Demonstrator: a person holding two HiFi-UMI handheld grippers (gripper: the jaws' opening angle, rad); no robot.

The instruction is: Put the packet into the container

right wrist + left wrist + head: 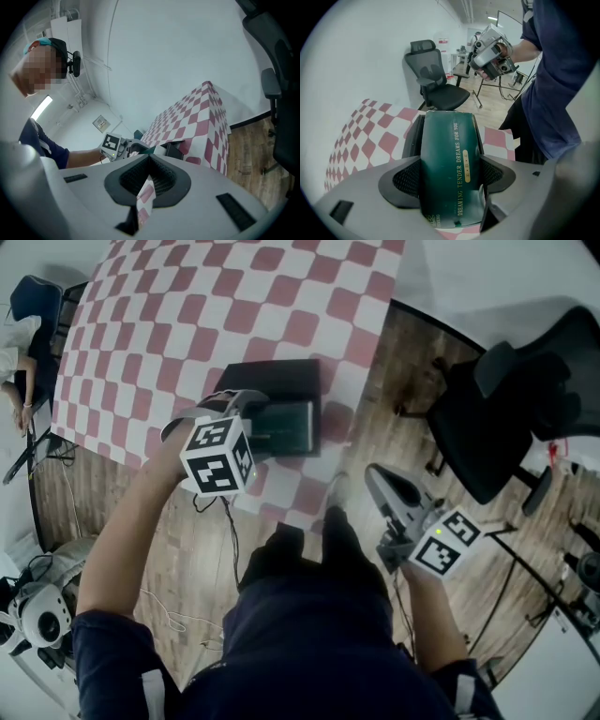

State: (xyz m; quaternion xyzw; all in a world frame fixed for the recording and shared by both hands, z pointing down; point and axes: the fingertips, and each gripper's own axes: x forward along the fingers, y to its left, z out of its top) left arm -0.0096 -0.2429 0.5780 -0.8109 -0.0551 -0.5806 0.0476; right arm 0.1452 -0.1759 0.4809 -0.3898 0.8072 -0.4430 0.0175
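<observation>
1. 2 risks stand out to me. The first is letting go too early: the packet (pixel 446 140) is long, and if it hangs over the rim of the container (pixel 272 379) when I release, I expect it to tip out onto the checkered surface (pixel 187 315).
2. The second is the container itself. It sits close to the near edge of the surface, so a downward push with the packet against its wall could slide it or lever it towards that edge.
3. I also judge the packet to be thin card or foil, so too hard a squeeze may crease it, and a skewed grip could jam it across the opening.
4. The left claw (pixel 450 177) is clenched on the dark green packet, 1 ribbed pad against each long side, opened only as wide as the packet itself. The packet points forward, away from the claw, gold lettering up.
5. The packet is over the black container, whose walls show on both sides of it in the left gripper view. I cannot tell whether it touches the bottom.
6. The right claw (pixel 149 161) is held well apart, off the surface and above the wooden floor. It is clenched with nothing I can name in it, only a pink and white sliver in the slit.
</observation>
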